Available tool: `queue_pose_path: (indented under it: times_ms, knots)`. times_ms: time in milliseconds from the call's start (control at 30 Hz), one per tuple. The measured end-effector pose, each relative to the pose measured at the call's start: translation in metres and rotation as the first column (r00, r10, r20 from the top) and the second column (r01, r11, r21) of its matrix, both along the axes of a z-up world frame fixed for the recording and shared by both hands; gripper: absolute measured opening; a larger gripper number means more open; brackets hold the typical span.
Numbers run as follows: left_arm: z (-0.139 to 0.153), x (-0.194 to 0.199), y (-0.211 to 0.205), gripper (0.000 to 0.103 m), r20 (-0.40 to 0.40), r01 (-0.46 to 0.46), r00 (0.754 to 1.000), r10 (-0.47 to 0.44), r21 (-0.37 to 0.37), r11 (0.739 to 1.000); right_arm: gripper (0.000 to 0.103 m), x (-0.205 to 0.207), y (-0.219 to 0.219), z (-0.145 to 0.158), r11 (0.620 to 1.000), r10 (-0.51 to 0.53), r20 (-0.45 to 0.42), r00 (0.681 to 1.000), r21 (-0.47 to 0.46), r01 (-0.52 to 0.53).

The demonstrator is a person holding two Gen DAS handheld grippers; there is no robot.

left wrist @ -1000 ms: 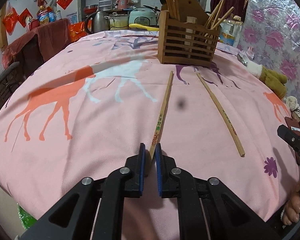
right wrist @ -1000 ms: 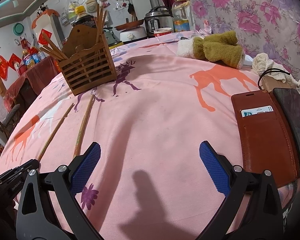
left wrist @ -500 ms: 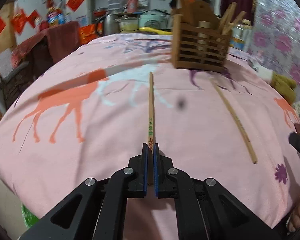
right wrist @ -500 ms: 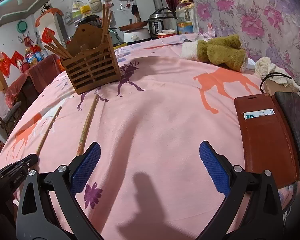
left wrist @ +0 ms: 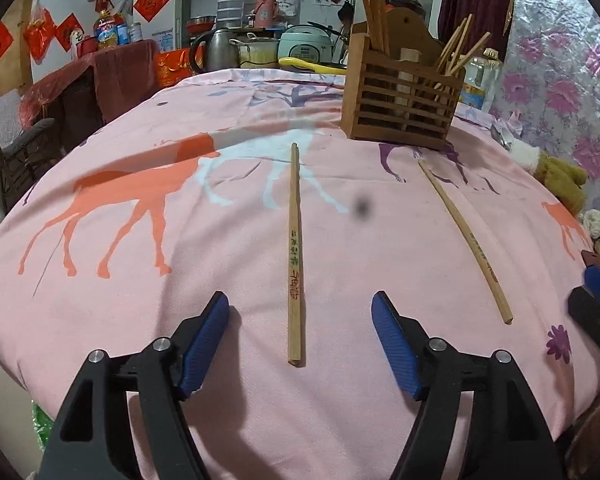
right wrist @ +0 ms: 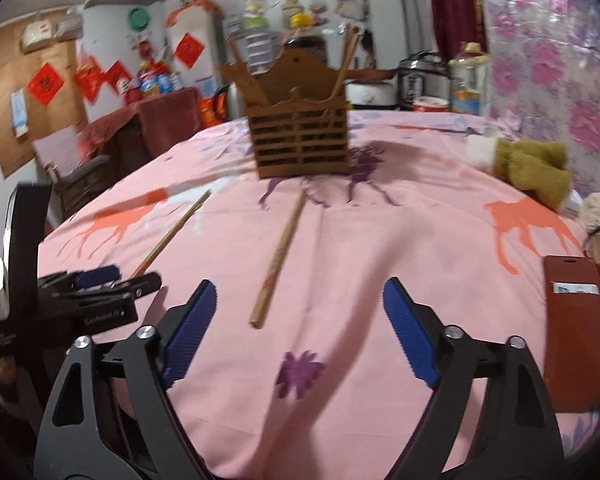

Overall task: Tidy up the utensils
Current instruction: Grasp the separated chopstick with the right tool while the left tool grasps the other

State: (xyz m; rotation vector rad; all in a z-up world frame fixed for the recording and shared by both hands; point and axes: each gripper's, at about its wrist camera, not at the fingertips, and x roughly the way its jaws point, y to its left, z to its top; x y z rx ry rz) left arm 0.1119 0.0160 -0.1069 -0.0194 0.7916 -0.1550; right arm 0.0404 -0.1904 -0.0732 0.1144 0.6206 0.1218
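Observation:
Two wooden chopsticks lie on the pink deer-print cloth. One chopstick lies lengthwise between the jaws of my left gripper, which are opening; neither pad touches it. The second chopstick lies to its right. In the right wrist view this second chopstick has its near end between the closing jaws of my right gripper, nearer the left pad and untouched. The left gripper shows at the left there. The wooden slatted holder stands at the far side with several chopsticks upright in it.
A red-brown wallet lies near the table's right front edge, with a dark phone beside it. An olive plush cloth sits far right. A kettle and cookers line the table's far edge. A chair stands left.
My left gripper has opened and let go of the chopstick, which now lies on the cloth. My right gripper has swung left over the second chopstick and its jaws have narrowed.

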Motion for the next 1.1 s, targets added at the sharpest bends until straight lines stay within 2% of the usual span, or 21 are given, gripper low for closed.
queue_pose_path:
  times_ms: [100, 267, 500, 600, 633, 700, 733, 767, 800, 1100]
  knots:
    - [0.000, 0.000, 0.002, 0.080, 0.000, -0.013, 1.000, 0.013, 0.001, 1.000, 0.064, 0.011, 0.007, -0.008, 0.999, 0.048, -0.059, 0.997, 0.003, -0.048]
    - [0.000, 0.002, 0.010, 0.085, -0.004, -0.038, 0.999, 0.038, -0.014, 0.999, 0.061, 0.024, 0.025, -0.015, 0.994, 0.109, -0.103, 0.989, -0.021, -0.111]
    - [0.000, 0.002, 0.009, 0.088, -0.002, -0.040, 0.999, 0.040, -0.003, 0.999, 0.060, 0.043, 0.023, -0.025, 0.997, 0.079, -0.181, 0.980, 0.026, -0.075]
    - [0.000, 0.002, 0.008, 0.088, -0.002, -0.041, 0.999, 0.041, 0.004, 0.999, 0.058, 0.045, 0.026, -0.026, 0.998, 0.059, -0.184, 0.981, -0.004, -0.061]
    - [-0.001, 0.002, 0.008, 0.088, -0.002, -0.041, 0.999, 0.041, 0.006, 0.999, 0.056, 0.045, 0.026, -0.026, 0.999, 0.036, -0.183, 0.982, -0.023, -0.041]
    - [-0.001, 0.002, 0.008, 0.088, -0.002, -0.041, 0.999, 0.041, 0.009, 0.999, 0.038, 0.044, 0.019, -0.026, 0.999, -0.012, -0.179, 0.984, -0.038, 0.005]
    - [-0.001, 0.002, 0.008, 0.088, -0.002, -0.041, 0.999, 0.041, 0.009, 0.999, 0.034, 0.045, 0.014, -0.027, 0.999, -0.021, -0.180, 0.983, -0.030, 0.016]
    - [-0.001, 0.002, 0.008, 0.088, -0.002, -0.041, 0.999, 0.041, 0.010, 0.999, 0.025, 0.046, 0.009, -0.027, 0.999, -0.031, -0.182, 0.983, -0.020, 0.028]
    - [-0.001, 0.002, 0.008, 0.088, -0.002, -0.041, 0.999, 0.041, 0.010, 0.999, 0.022, 0.045, 0.004, -0.027, 0.999, -0.036, -0.183, 0.982, -0.007, 0.035]
    - [-0.002, 0.001, 0.008, 0.089, -0.002, -0.038, 0.999, 0.038, 0.016, 0.999, 0.028, 0.039, 0.001, -0.027, 1.000, -0.005, -0.154, 0.988, 0.005, 0.006]
